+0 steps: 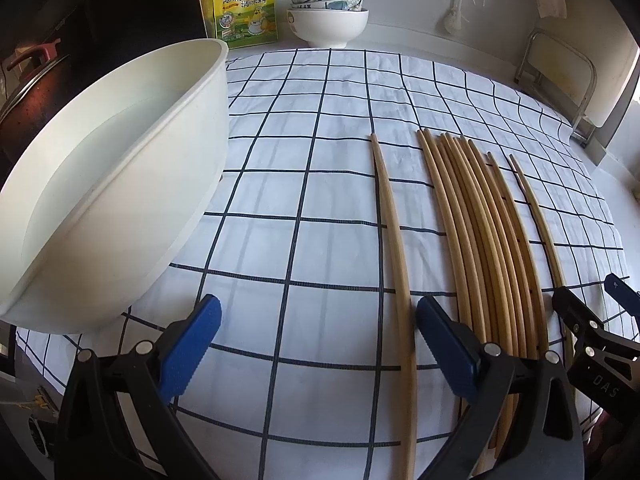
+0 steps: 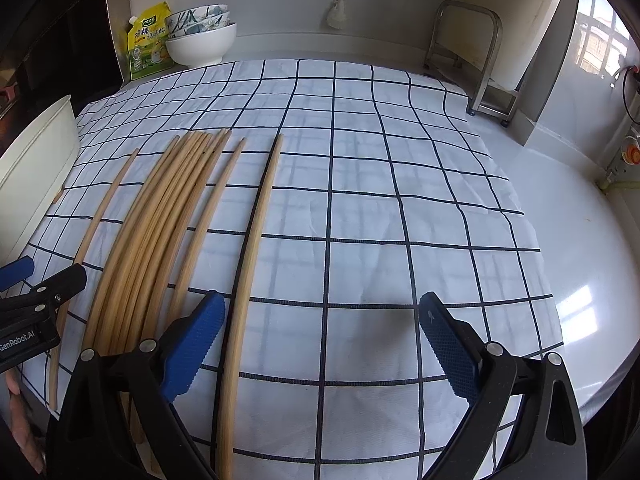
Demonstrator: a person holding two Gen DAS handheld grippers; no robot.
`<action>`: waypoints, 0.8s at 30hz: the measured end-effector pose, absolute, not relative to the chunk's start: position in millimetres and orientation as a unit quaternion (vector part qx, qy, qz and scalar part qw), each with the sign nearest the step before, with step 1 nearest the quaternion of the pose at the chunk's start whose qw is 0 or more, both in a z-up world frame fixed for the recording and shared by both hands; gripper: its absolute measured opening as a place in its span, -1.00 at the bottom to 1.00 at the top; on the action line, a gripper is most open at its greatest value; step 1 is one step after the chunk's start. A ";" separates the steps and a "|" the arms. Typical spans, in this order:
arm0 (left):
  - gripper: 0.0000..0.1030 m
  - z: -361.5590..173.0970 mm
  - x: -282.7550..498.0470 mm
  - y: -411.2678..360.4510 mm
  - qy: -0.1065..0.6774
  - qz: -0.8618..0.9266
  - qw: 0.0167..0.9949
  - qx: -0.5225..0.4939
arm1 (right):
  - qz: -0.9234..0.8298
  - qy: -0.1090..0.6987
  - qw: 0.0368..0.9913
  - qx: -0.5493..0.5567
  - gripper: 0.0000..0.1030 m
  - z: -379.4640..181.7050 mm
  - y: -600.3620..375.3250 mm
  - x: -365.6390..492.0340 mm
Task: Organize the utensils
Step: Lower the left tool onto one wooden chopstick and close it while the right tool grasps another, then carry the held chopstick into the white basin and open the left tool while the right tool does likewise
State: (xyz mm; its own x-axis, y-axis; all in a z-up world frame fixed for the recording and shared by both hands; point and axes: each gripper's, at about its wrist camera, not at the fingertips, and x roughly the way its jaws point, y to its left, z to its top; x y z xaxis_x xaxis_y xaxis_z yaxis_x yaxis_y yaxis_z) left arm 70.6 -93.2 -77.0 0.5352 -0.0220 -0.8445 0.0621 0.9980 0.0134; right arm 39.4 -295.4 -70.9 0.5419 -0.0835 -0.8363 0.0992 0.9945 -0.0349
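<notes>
Several wooden chopsticks lie side by side on a white cloth with a dark grid. One single chopstick lies apart to their left, between my left gripper's fingers. My left gripper is open and empty, low over the cloth. A large white bowl stands tilted at the left. In the right wrist view the bundle lies left, and one chopstick lies just inside the left finger. My right gripper is open and empty.
A yellow seasoning pouch and stacked bowls stand at the back. A metal rack stands at the back right. The other gripper shows at the right edge of the left wrist view. White counter lies right of the cloth.
</notes>
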 end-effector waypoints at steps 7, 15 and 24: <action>0.50 -75.5 71.0 -97.9 0.481 -0.042 0.875 0.029 | -0.013 0.477 0.879 0.004 0.10 -66.9 -282.5 39.7; -0.76 -71.3 66.2 -113.7 0.476 -0.084 0.874 0.045 | 0.017 0.472 0.881 -0.009 -0.80 -64.4 -269.5 39.3; -0.85 -59.6 62.2 -106.0 0.486 -0.125 0.865 0.014 | 0.018 0.474 0.879 0.050 -0.88 -56.8 -284.3 37.4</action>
State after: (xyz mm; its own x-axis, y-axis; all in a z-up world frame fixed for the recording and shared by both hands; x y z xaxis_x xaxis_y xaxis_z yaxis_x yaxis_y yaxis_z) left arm 62.2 -106.0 -59.6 0.4973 -0.2025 -0.8437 0.2298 0.9684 -0.0970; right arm 37.4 -284.3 -56.8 0.5494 0.0793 -0.8318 0.0159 0.9943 0.1053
